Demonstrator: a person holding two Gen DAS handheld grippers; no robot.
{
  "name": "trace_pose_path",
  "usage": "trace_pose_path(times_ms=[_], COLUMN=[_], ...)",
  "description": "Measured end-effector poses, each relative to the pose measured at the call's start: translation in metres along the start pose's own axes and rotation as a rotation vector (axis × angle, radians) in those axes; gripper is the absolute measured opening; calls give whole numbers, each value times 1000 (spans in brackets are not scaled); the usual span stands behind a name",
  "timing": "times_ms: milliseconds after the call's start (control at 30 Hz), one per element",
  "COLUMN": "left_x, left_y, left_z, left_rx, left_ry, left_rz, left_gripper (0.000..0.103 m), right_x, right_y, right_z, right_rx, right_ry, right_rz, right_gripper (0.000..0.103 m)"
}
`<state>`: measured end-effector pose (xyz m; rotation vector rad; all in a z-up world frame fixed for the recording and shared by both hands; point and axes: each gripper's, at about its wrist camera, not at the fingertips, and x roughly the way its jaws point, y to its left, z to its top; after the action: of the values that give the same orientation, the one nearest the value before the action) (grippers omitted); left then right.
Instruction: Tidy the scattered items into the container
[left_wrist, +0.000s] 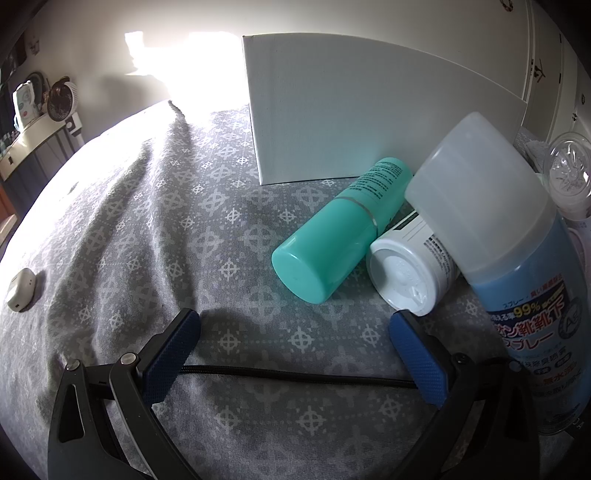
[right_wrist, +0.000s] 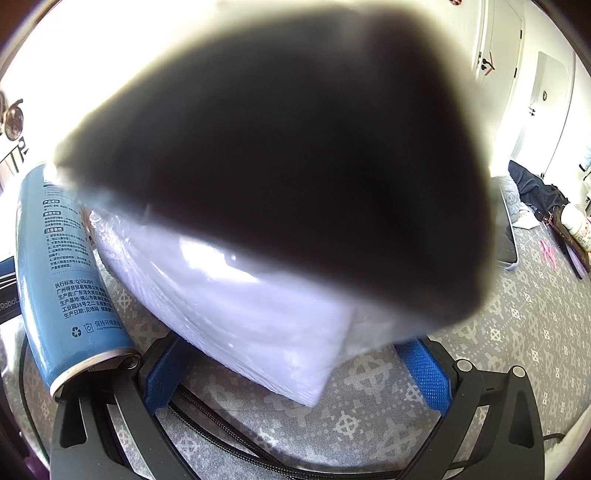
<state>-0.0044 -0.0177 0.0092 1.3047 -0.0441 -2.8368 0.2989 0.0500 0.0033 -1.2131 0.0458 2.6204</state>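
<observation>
In the left wrist view my left gripper (left_wrist: 295, 343) is open and empty just above the grey patterned cloth (left_wrist: 147, 229). Ahead of it lie a teal bottle (left_wrist: 340, 232) and a white jar (left_wrist: 410, 273) on their sides, in front of a white box (left_wrist: 362, 110). A blue spray can (left_wrist: 517, 258) with a frosted cap stands at the right. In the right wrist view my right gripper (right_wrist: 295, 369) holds a white plastic-wrapped pack (right_wrist: 251, 306) between its blue pads; the pack's dark top fills most of the view. The blue spray can (right_wrist: 62, 273) stands to its left.
A small white case (left_wrist: 20, 288) lies at the far left of the cloth. A clear plastic bottle (left_wrist: 569, 173) lies right of the can. In the right wrist view a tablet-like device (right_wrist: 506, 236), pink scissors (right_wrist: 546, 251) and a small bottle (right_wrist: 580, 225) lie at the right.
</observation>
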Motion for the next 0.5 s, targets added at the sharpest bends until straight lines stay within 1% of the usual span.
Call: trace_pose_path(times_ms=[500], left_x=[-1], left_y=[0], left_z=[0], left_rx=[0], left_ry=[1], left_rz=[0], left_gripper=[103], right_x=[35], right_y=[5], right_z=[-6], right_rx=[0], right_ry=[0], right_rz=[0], right_gripper=[103])
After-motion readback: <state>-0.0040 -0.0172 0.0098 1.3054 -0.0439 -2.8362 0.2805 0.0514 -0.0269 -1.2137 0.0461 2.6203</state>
